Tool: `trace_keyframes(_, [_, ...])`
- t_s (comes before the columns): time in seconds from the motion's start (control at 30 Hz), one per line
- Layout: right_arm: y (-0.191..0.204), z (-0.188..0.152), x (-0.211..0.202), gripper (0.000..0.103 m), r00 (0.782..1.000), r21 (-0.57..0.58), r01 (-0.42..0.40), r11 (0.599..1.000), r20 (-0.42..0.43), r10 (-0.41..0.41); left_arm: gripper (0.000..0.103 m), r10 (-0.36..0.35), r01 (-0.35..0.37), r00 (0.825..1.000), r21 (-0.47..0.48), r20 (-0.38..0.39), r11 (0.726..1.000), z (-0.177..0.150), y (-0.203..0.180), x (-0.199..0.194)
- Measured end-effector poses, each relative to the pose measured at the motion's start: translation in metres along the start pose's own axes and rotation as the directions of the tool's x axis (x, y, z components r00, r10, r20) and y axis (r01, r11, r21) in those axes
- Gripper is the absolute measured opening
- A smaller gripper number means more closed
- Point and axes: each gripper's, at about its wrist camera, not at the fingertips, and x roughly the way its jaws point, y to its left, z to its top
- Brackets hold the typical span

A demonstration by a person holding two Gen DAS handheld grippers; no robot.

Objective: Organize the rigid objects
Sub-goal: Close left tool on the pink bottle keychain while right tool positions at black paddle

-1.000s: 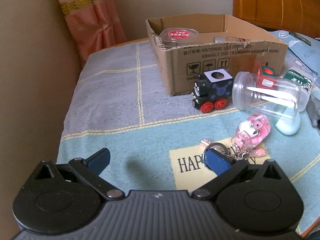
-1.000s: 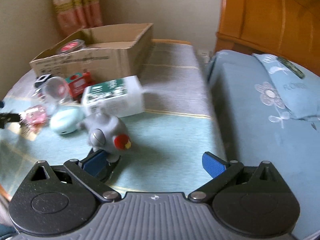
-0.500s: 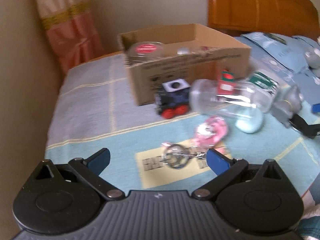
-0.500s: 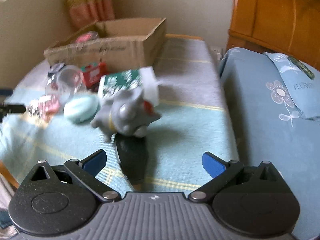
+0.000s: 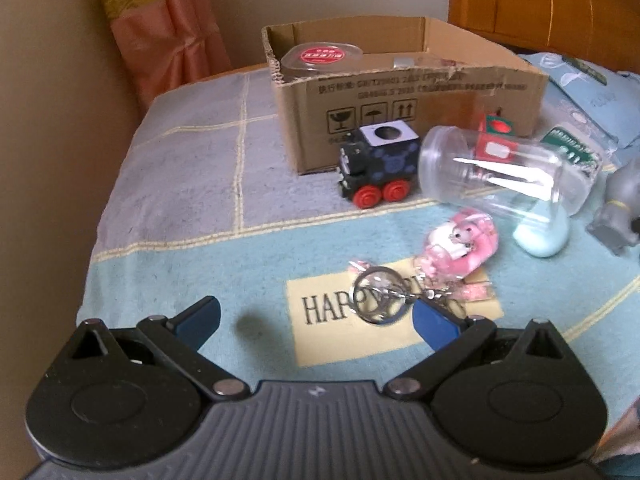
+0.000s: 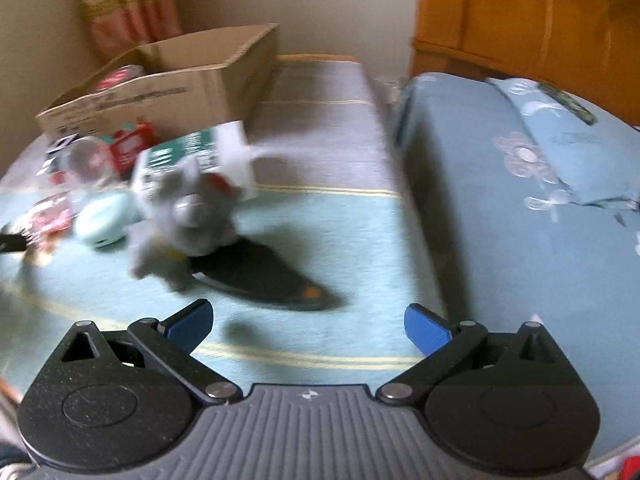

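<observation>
Left wrist view shows our left gripper (image 5: pixel 316 318) with fingers spread wide, holding nothing, above the blanket-covered desk (image 5: pixel 192 208); a key ring (image 5: pixel 380 296) lies at 1 o'clock beside the right pad, the pink charm (image 5: pixel 460 246) beyond it. Farther on sit the toy train (image 5: pixel 378 168), the clear jar (image 5: pixel 504 174) on its side, then the cardboard box (image 5: pixel 400 92) at 12 o'clock. Our right gripper (image 6: pixel 308 322) also gapes empty, a blurred grey figurine (image 6: pixel 188 216) at 11 o'clock.

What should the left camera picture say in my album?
Open left gripper over a keyring, near toy train, jar and box.
</observation>
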Motion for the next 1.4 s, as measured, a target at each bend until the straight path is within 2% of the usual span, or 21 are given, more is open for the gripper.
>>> trace_keyframes(0.13, [0.014,-0.003,0.002,0.103,0.999,-0.034,-0.052,0.998,-0.007,0.052,0.102,-0.138,0.138,0.99,-0.058,0.003,0.989,0.003,-0.009,-0.011])
trace_keyframes(0.2, [0.02,-0.003,0.005,0.103,0.999,-0.065,-0.031,0.997,0.002,0.032,0.102,-0.162,0.162,0.987,-0.083,0.0,0.983,0.005,-0.019,-0.008])
trace_keyframes(0.3, [0.025,-0.003,0.007,0.103,1.0,-0.088,-0.018,0.996,0.013,0.019,0.097,-0.133,0.134,0.991,-0.108,0.022,0.985,0.005,-0.032,-0.005])
trace_keyframes(0.43, [0.023,-0.004,0.008,0.103,0.999,-0.089,-0.023,0.996,0.026,0.025,0.077,-0.141,0.143,0.99,-0.134,0.024,0.981,0.005,-0.043,-0.003])
trace_keyframes(0.57, [0.023,-0.005,0.009,0.103,0.999,-0.086,-0.019,0.996,0.038,0.022,0.075,-0.096,0.1,0.994,-0.114,0.043,0.988,0.007,-0.055,-0.001])
trace_keyframes(0.87, [0.035,0.001,0.013,0.103,0.999,-0.105,-0.033,0.994,0.038,0.037,0.075,-0.06,0.071,0.995,-0.164,0.076,0.984,0.02,-0.064,0.012])
trace_keyframes(0.93, [0.036,0.002,0.014,0.103,0.998,-0.105,-0.034,0.994,0.042,0.039,0.071,-0.041,0.054,0.996,-0.167,0.079,0.985,0.021,-0.065,0.013])
trace_keyframes(1.03, [0.035,0.003,0.016,0.103,0.998,-0.098,-0.029,0.995,0.047,0.034,0.065,-0.024,0.036,0.996,-0.149,0.081,0.988,0.02,-0.062,0.014])
trace_keyframes(1.4, [0.03,0.008,0.022,0.103,0.998,-0.07,-0.004,0.998,0.061,0.009,0.068,0.018,-0.012,0.999,-0.107,0.051,0.994,0.001,-0.037,0.004])
